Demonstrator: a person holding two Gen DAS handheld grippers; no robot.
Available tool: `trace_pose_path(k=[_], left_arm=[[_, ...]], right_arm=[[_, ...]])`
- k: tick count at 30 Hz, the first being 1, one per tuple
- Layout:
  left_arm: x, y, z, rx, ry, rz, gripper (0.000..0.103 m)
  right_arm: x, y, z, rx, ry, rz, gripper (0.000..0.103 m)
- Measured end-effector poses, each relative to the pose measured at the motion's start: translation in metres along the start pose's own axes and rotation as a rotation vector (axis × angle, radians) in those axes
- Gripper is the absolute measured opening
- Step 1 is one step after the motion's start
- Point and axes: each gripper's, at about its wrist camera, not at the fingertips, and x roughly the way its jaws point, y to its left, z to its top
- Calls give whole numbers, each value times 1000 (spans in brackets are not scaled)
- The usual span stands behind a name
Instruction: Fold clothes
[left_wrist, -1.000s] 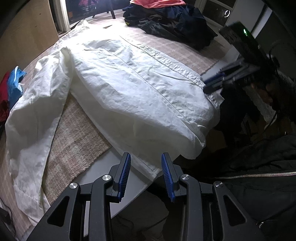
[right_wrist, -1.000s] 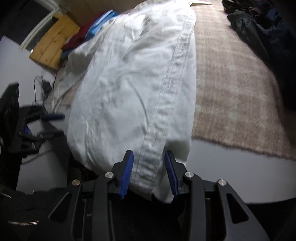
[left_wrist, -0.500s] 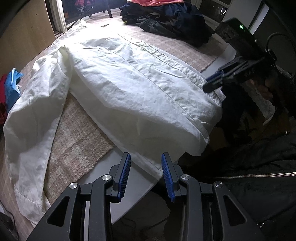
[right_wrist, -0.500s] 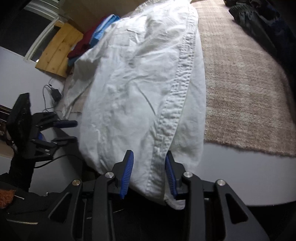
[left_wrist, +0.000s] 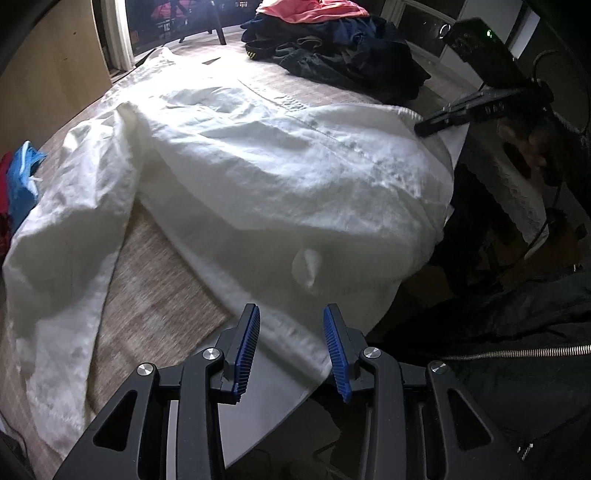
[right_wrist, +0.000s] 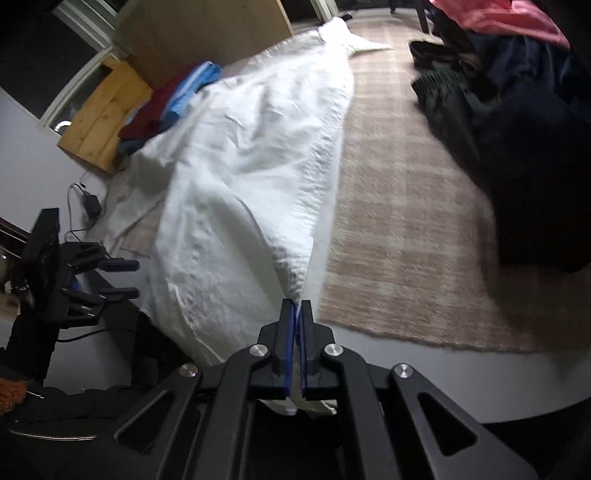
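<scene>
Right gripper (right_wrist: 297, 314): jaws pressed together, pinching the hem of the white shirt (right_wrist: 251, 177) at the table's (right_wrist: 388, 354) near edge. Left gripper (left_wrist: 291, 325): jaws spread over the shirt's other hem corner, gripping nothing. Risks: the thin pinch may slip, and a one-sided pull would skew the shirt or drag it off the edge.

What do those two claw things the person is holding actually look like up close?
Both match: the left gripper and right gripper are black, angular frames with triangular cut-outs and silver round pivot bolts. Each finger carries a ribbed bright blue pad. No cables or markings show on them.
</scene>
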Motion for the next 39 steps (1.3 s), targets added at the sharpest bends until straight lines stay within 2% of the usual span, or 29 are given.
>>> trace_pose_path(k=[6,8,9,11,14,15,17,19,21,23,25,26,28,31,33,36,38,39], left_arm=[[16,-2,14,-25,-3,-70,35],[22,-3,17,-24,0,-89,18],[24,-4,18,-28,7,-97,3],[22,-7,19,-34,16,-107,3],[-9,-10,19,-71,-2,-137,3],[-27,-9,18,-112,-9,-155,2],[-60,-7,15,-164,-47,-173,3],[-71,0,6,-207,-23,-148,7],[-65,6,-8,-218,28,-98,13],[-44,14,-19,-242,104,-17,12],[-33,22,-23,-276,121,11,15],[-30,26,-25,-298,111,-3,17],[-29,29,-23,-311,79,-25,34],[-18,27,-11,-293,46,-37,36],[-10,23,-3,-278,38,-44,36],[2,15,9,-222,65,-14,35],[9,10,10,-191,90,2,35],[11,10,10,-183,101,13,35]], right_arm=[[9,-3,0,-13,16,8,2],[6,-5,1,-12,7,5,3],[3,-6,2,-7,-1,7,3],[-6,-8,5,3,-25,22,3],[-28,0,11,-16,-82,38,2],[-36,2,13,-19,-99,52,2],[-49,9,15,-38,-133,60,3],[-45,9,16,-32,-122,77,2],[-25,11,12,-42,-73,61,2],[1,16,5,-80,-7,11,3],[16,17,0,-85,37,-12,3],[21,17,-2,-77,55,-13,4],[20,12,-4,-43,45,11,4],[16,6,0,-12,18,44,7],[12,4,9,-19,-5,32,10],[10,-4,42,-14,-44,32,14],[12,-6,75,-31,-67,25,28],[13,-6,89,-45,-73,14,31]])
